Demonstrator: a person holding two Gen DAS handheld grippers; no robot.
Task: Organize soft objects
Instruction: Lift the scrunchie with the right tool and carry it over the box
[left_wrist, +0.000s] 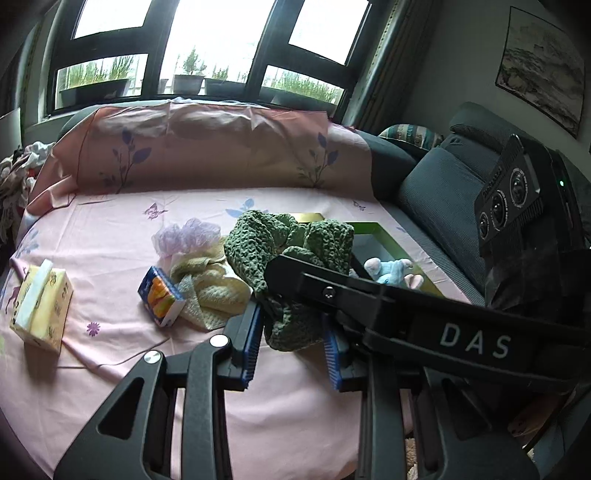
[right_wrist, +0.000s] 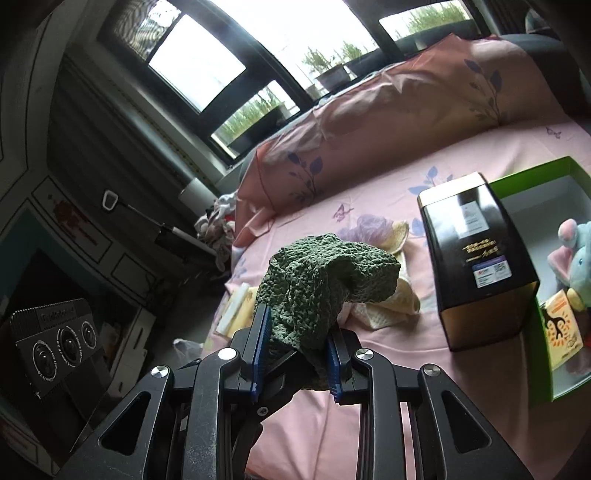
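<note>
A dark green knitted cloth (left_wrist: 291, 240) hangs lifted above the pink bed sheet, held at two places. My left gripper (left_wrist: 291, 323) is shut on its lower fold, blue pads pressing from both sides. In the right wrist view, my right gripper (right_wrist: 295, 330) is shut on another bunch of the same green cloth (right_wrist: 325, 273), which drapes over its fingers. The right gripper's black frame (left_wrist: 472, 339) crosses the left wrist view from the right. A yellow knitted cloth (left_wrist: 210, 288) and a pale purple mesh puff (left_wrist: 188, 236) lie on the sheet behind.
A green-rimmed open box (right_wrist: 532, 173) at the right holds a blue and pink plush elephant (right_wrist: 580, 262) and a yellow card (right_wrist: 561, 325). Beside it lies a black and gold box (right_wrist: 476, 258). A tissue pack (left_wrist: 40, 302) and a blue-orange carton (left_wrist: 162, 295) lie at the left.
</note>
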